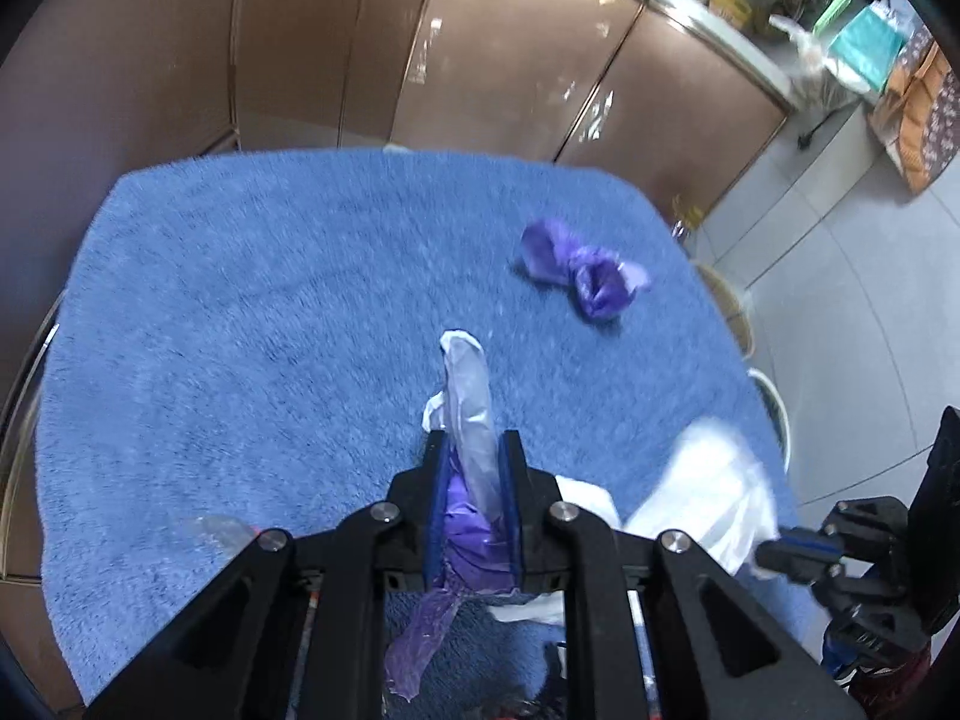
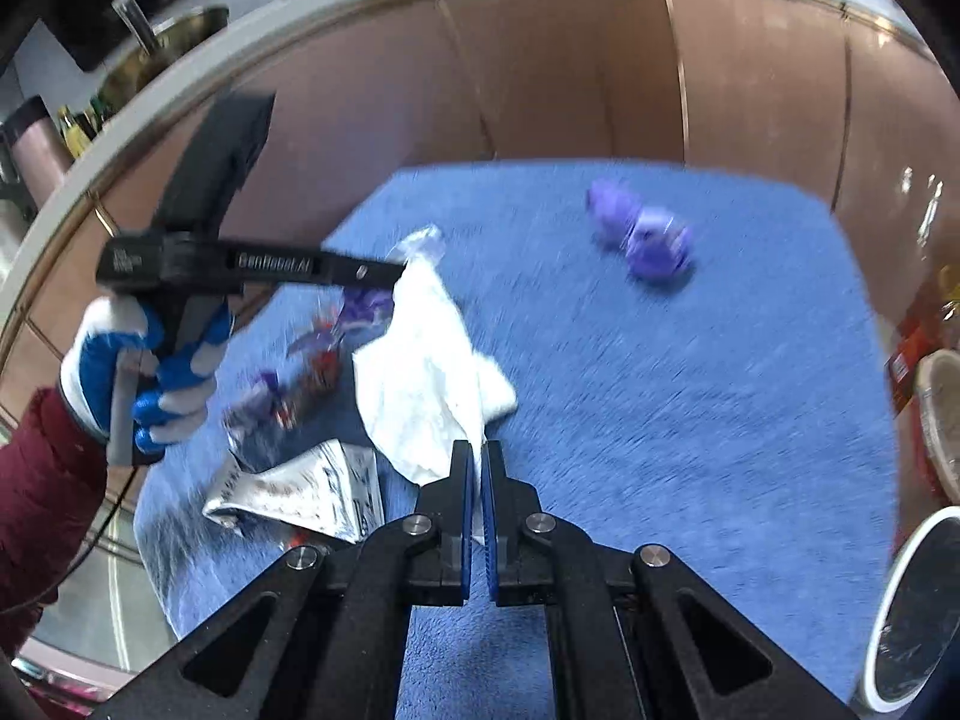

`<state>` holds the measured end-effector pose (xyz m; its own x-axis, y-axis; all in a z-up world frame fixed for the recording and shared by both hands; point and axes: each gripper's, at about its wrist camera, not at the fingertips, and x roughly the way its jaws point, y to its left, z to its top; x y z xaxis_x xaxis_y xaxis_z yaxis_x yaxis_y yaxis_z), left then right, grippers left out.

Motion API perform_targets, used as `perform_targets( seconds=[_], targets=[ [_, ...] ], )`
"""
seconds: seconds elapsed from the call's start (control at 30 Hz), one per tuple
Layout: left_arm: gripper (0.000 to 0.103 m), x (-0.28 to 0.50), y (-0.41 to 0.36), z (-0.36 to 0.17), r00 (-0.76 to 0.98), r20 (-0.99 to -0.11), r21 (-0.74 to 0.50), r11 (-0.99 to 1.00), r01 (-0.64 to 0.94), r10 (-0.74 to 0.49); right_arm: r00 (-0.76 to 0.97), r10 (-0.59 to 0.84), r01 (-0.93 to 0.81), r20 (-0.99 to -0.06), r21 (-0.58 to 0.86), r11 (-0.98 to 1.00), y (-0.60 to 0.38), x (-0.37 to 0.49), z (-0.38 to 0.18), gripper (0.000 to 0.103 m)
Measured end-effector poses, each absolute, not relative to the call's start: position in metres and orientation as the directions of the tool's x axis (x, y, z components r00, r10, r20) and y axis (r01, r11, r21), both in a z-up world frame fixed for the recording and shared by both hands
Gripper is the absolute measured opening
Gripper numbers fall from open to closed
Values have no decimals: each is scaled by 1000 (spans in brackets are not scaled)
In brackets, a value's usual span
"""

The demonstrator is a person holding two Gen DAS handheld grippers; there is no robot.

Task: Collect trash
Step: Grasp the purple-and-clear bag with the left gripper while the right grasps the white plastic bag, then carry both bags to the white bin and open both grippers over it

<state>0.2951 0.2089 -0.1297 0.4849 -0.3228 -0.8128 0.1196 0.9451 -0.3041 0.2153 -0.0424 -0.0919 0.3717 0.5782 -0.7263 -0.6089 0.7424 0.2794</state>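
My left gripper (image 1: 472,441) is shut on a bunch of plastic wrappers (image 1: 474,420), clear and purple, held above the blue mat (image 1: 270,312). In the right wrist view the left gripper (image 2: 399,273) shows at the left, with wrappers hanging below it. My right gripper (image 2: 477,450) is shut on the corner of a white tissue (image 2: 420,384), which spreads toward the left gripper; the tissue also shows in the left wrist view (image 1: 714,480). A crumpled purple wrapper (image 1: 576,270) lies alone on the far right of the mat (image 2: 648,234).
A silver foil packet (image 2: 306,492) and shiny purple-red wrappers (image 2: 294,390) lie on the mat at the left. Brown cabinet doors (image 1: 480,60) stand behind. A white bin rim (image 2: 912,612) and a woven basket (image 2: 942,420) are at the right.
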Motion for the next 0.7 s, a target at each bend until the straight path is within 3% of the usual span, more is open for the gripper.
perform_targets(
  seconds=[0.33, 0.7],
  targets=[
    [15, 271, 196, -79, 545, -763, -315, 936, 156, -348, 515, 565, -537, -644, 272, 799, -102, 198, -49, 3],
    [15, 279, 66, -88, 471, -738, -359, 872, 332, -483, 653, 419, -316, -631, 276, 908, -220, 182, -42, 3]
  ],
)
